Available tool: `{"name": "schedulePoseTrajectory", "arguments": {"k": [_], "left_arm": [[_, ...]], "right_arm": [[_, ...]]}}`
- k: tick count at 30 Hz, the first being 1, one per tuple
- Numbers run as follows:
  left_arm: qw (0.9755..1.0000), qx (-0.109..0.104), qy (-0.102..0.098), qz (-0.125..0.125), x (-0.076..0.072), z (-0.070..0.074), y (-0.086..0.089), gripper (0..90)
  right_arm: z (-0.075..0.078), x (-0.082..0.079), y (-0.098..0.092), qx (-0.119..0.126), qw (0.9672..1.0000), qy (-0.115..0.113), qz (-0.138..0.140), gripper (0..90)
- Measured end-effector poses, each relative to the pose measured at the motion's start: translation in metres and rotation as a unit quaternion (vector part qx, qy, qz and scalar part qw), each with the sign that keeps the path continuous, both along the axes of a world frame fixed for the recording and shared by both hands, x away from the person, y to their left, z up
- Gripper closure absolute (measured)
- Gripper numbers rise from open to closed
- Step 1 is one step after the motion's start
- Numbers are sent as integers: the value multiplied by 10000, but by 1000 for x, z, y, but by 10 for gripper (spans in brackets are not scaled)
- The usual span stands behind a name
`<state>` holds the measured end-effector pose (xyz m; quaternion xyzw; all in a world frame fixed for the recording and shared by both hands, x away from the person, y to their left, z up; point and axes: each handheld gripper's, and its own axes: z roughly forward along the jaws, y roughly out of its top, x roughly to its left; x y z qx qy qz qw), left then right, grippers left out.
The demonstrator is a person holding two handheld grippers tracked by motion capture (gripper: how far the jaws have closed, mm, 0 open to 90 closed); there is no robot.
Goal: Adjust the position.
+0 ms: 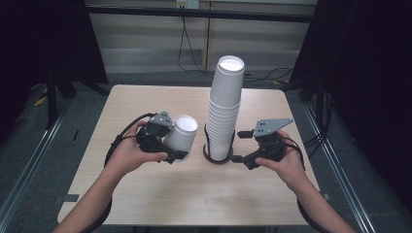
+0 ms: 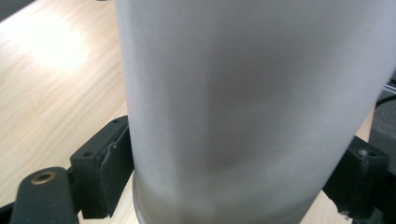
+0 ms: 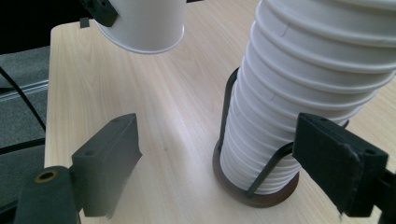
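A single white paper cup [image 1: 182, 137] is held above the pale wooden tabletop [image 1: 145, 194], pinched near its base between the jaws of the left gripper [image 1: 171, 151], its open mouth tilted up and toward the far side. In the left gripper view the cup's wall [image 2: 252, 107] fills the gap between the two black pads pressed against its sides. Just to the cup's right stands a tall stack of white cups [image 1: 224, 109], nested in a dark wire holder [image 1: 217, 158] with a round base resting near the middle of the tabletop. The right gripper [image 1: 243, 145] sits beside the stack's lower part, its jaws spread wide and closed on nothing; in the right gripper view one pad [image 3: 338, 163] lies in front of the holder's wire, the other well clear to the side. A person's hands grip both tools from the near edge.
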<state>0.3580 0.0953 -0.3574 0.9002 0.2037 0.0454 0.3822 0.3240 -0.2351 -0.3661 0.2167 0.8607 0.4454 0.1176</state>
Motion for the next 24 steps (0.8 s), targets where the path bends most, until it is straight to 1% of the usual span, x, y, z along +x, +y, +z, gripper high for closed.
{"name": "schedulePoseTrajectory", "arguments": {"k": [1, 2, 3, 4, 5, 6, 7, 8, 9, 10, 11, 12, 13, 14, 15, 16, 17, 18, 19, 20, 21, 23, 24], "left_arm": [[10000, 52, 19, -11, -2, -2, -3, 145], [10000, 52, 19, -11, -2, -2, -3, 145], [9998, 175, 41, -100, -2, -3, -6, 145], [9998, 175, 41, -100, -2, -3, -6, 145], [9994, 291, -14, -189, -2, -3, -7, 146], [9994, 311, 1, -176, -3, -3, -9, 146], [9991, 374, 10, -218, -5, -6, -13, 146], [9991, 374, 10, -218, -5, -6, -13, 146], [9990, 382, 19, -234, -6, -7, -16, 146], [9988, 415, 36, -269, -7, -8, -18, 146], [9981, 513, 12, -334, -9, -11, -22, 147], [9981, 513, 12, -334, -9, -11, -22, 147], [9970, 654, 2, -402, -12, -12, -26, 147], [9970, 654, 2, -402, -12, -12, -26, 147], [9966, 694, -31, -450, -12, -13, -28, 147], [9966, 690, 8, -455, -14, -14, -30, 147], [9958, 760, -2, -503, -15, -15, -34, 147], [9958, 760, -2, -503, -15, -15, -34, 147], [9950, 832, -39, -543, -17, -16, -37, 147], [9950, 832, -39, -543, -17, -16, -37, 147], [9945, 867, -38, -584, -19, -16, -40, 147], [9933, 943, -31, -668, -20, -18, -43, 147], [9933, 943, -31, -668, -20, -18, -43, 147]], "right_arm": [[-2, 0, 1, -63, 10000, 14, 72, 146], [-2, 0, 1, -63, 10000, 14, 72, 146], [-2, -1, 2, -112, 9998, 49, 124, 146], [-2, -1, 2, -112, 9998, 49, 124, 146], [-3, -1, 4, -162, 9996, 85, 194, 146], [-3, -1, 4, -162, 9996, 85, 194, 146], [-3, -2, 6, -246, 9993, 97, 271, 146], [-3, -2, 6, -246, 9993, 97, 271, 146], [-3, -2, 7, -347, 9986, 108, 374, 146], [-3, -2, 7, -347, 9986, 108, 374, 146], [-4, -3, 9, -435, 9979, 120, 469, 146], [-4, -3, 9, -435, 9979, 120, 469, 146], [-5, -4, 10, -535, 9970, 141, 547, 146], [-5, -4, 10, -535, 9970, 141, 547, 146], [-5, -5, 11, -577, 9964, 153, 608, 146], [-6, -5, 12, -631, 9956, 161, 672, 146], [-7, -6, 13, -755, 9944, 163, 721, 146], [-7, -6, 13, -755, 9944, 163, 721, 146], [-7, -6, 14, -835, 9932, 206, 787, 146], [-7, -6, 14, -835, 9932, 206, 787, 146], [-7, -6, 16, -931, 9919, 219, 835, 146], [-7, -7, 17, -989, 9909, 255, 882, 146], [-7, -7, 17, -989, 9909, 255, 882, 146]]}}
